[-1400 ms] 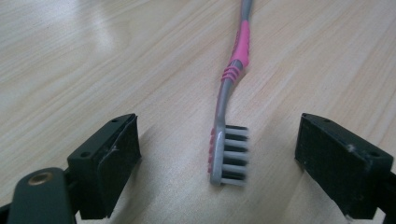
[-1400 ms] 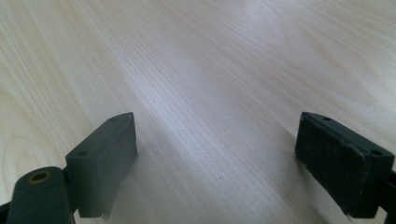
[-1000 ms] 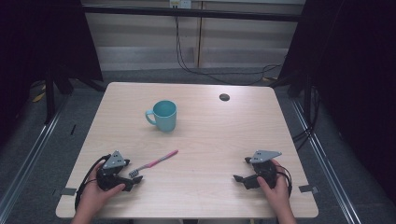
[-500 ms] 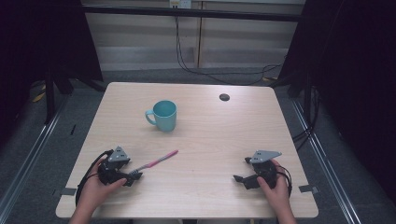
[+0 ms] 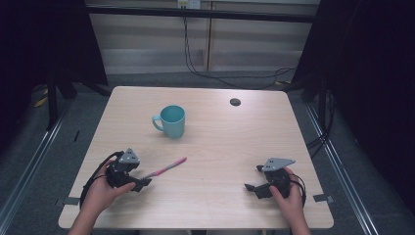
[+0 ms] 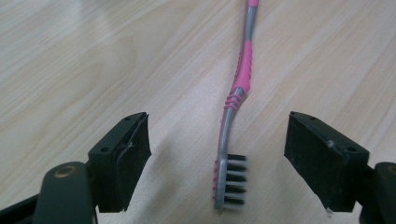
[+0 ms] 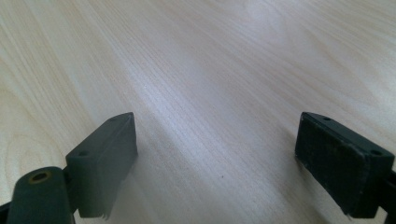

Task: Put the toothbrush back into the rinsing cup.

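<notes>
A pink and grey toothbrush (image 5: 166, 169) lies flat on the wooden table (image 5: 220, 147), bristle head toward the person's left hand. My left gripper (image 5: 142, 182) is low over that end, and its jaws have just closed a little. In the left gripper view the toothbrush head (image 6: 229, 182) lies between the two pads (image 6: 133, 158) with clear gaps on both sides, so the left gripper (image 6: 240, 163) is open. My right gripper (image 5: 252, 183) rests at the front right. Its jaws (image 7: 229, 163) stand wide apart over bare wood.
A teal mug (image 5: 172, 121) stands upright behind the toothbrush, handle to the left. A small black disc (image 5: 235, 102) sits near the far edge. Cables trail from both grippers toward the front table edge.
The left hand has lifted its gripper slightly and edged it toward the toothbrush head. The toothbrush, the mug and the right gripper have not moved.
</notes>
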Demonstrator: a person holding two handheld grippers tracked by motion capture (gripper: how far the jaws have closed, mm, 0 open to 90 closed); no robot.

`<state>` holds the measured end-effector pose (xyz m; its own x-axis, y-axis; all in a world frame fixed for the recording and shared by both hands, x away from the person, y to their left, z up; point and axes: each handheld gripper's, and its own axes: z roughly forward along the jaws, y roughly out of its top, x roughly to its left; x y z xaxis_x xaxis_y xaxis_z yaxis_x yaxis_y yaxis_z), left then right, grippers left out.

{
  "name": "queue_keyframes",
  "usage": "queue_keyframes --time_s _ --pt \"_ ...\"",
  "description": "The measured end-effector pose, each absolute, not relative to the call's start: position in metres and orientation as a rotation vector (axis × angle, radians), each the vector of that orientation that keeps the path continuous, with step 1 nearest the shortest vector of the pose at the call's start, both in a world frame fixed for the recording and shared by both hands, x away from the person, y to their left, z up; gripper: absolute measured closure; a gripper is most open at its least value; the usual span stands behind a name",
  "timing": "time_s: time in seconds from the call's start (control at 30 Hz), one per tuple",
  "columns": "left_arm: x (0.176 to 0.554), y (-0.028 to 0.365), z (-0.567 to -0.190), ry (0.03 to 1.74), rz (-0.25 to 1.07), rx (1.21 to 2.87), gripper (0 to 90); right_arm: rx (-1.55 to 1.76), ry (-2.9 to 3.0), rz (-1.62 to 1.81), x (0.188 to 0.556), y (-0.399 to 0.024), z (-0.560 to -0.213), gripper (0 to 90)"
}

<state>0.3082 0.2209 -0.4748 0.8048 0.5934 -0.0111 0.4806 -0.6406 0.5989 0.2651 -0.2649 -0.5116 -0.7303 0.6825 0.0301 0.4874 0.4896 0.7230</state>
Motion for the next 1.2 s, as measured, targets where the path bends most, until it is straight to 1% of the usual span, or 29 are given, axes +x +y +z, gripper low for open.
queue_keyframes --time_s 0.1,0.17,0.27,0.53,0.6,0.73,0.8,0.87,0.93,1.13,1.2 --pt "0.312 0.218 -0.472 0.801 0.218 2.419 22.2 0.997 2.476 1.077 0.265 -0.265 -0.512 12.2" --pt "0.313 0.217 -0.471 0.803 0.223 2.423 22.3 0.997 2.476 1.077 0.265 -0.265 -0.512 12.2" --pt "0.316 0.213 -0.467 0.818 0.177 2.454 22.3 0.995 2.478 1.078 0.265 -0.265 -0.512 12.2" --pt "0.324 0.207 -0.462 0.82 0.165 2.513 24.4 0.992 2.479 1.079 0.265 -0.265 -0.512 12.2" --pt "0.325 0.205 -0.461 0.827 0.136 2.512 26.1 0.993 2.479 1.078 0.265 -0.265 -0.512 12.2" --pt "0.329 0.202 -0.459 0.816 0.144 2.541 28.1 0.993 2.479 1.078 0.265 -0.265 -0.512 12.2" --pt "0.331 0.2 -0.457 0.811 0.134 2.571 31.3 0.994 2.478 1.079 0.265 -0.265 -0.512 12.2" --pt "0.332 0.198 -0.457 0.819 0.125 2.577 31.7 0.994 2.478 1.079 0.265 -0.265 -0.512 12.2" --pt "0.334 0.197 -0.457 0.815 0.117 2.596 34.5 0.993 2.479 1.079 0.265 -0.265 -0.512 12.2" --pt "0.339 0.194 -0.457 0.818 0.107 2.623 39.0 0.993 2.479 1.079 0.265 -0.265 -0.512 12.2" --pt "0.34 0.192 -0.458 0.817 0.105 2.641 39.2 0.994 2.479 1.078 0.265 -0.265 -0.512 12.2"
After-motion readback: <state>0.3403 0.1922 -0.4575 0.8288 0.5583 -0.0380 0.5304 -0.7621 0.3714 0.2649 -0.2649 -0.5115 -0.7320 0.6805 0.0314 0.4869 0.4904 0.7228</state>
